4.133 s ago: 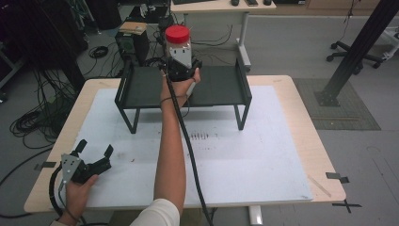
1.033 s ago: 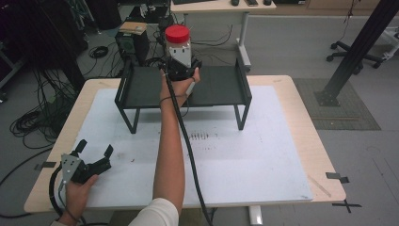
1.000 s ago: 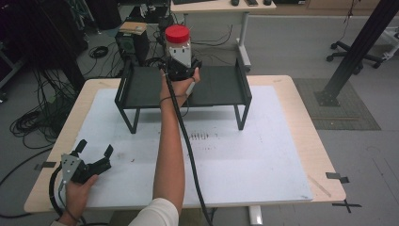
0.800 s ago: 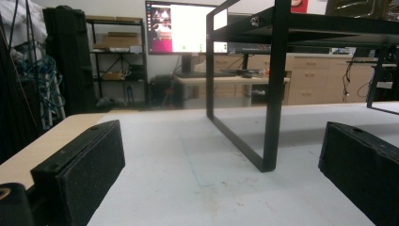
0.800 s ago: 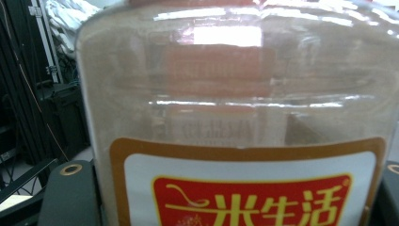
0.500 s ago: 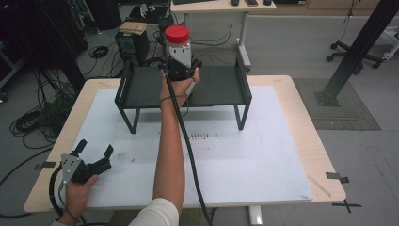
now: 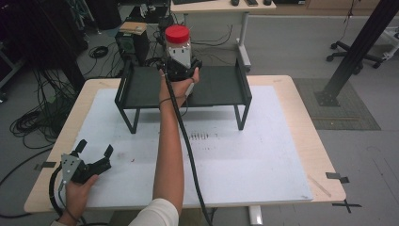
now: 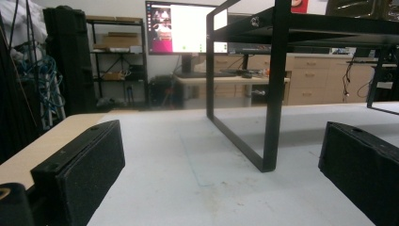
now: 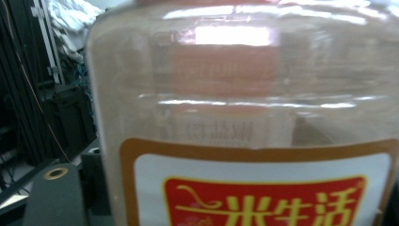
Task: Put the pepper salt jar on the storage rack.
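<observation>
Lab room w/ cables on the floor, a desk at the back and a black post at right; in front sits a wooden table (image 7: 301, 122) covered by a pale mat (image 7: 244, 160). Black metal rack (image 7: 221, 84) stands on the mat toward the far edge, on thin legs, flat shelf on top w/ raised side rails. R arm reaches straight up the middle of the high view, right gripper (image 7: 181, 63) over the rack's shelf near its back edge, cable trailing down along the forearm. Clear jar (image 7: 178, 44) w/ red lid (image 7: 177, 33) stands upright just ahead of that gripper; jaws look closed round its lower part, but the contact itself is hidden by the hand in the high view. Right gripper view: jar (image 9: 244, 113) very close, transparent wall, label w/ orange border and red panel w/ yellow characters; jaws not readable there. Jar appears empty or nearly so, can't tell for sure. Left gripper (image 7: 94, 153) rests low on the mat at the near-left corner, held in the left hand (image 7: 77, 188), well apart from the rack. Its jaws are spread wide, nothing between them; left gripper view shows both black pads far apart w/ bare mat (image 8: 188, 179) and a rack leg (image 8: 275, 89) beyond, plus a lit monitor (image 8: 186, 28) in the backgrnd.
</observation>
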A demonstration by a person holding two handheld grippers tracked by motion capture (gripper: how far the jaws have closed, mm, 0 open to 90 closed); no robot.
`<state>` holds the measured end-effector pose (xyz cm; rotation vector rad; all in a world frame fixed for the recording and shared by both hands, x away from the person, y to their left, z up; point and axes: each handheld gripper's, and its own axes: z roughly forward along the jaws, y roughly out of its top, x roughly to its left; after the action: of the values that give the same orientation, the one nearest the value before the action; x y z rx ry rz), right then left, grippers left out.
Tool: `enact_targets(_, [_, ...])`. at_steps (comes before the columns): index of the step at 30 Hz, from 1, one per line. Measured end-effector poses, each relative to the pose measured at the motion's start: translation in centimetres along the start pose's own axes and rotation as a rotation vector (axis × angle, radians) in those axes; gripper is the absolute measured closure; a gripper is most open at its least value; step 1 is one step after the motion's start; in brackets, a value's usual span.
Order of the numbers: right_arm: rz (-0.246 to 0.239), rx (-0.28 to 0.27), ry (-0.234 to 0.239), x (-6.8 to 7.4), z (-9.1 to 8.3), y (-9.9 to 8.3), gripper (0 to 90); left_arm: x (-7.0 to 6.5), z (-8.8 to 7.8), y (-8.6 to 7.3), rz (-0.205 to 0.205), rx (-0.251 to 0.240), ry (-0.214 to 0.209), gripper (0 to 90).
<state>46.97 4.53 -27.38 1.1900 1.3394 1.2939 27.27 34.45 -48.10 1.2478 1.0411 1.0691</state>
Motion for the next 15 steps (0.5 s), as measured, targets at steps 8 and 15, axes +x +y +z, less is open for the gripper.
enact_targets(8, [-0.002, -0.033, -0.02, 0.4, -0.7, 0.4, 2.4, 0.0, 0.0, 0.0, 0.001, -0.001, 0.0, 1.2])
enact_targets(15, [0.001, -0.041, -0.019, 0.3, -1.5, 0.9, 1.3, 0.0, 0.0, 0.0, 0.001, -0.002, 0.0, 1.2])
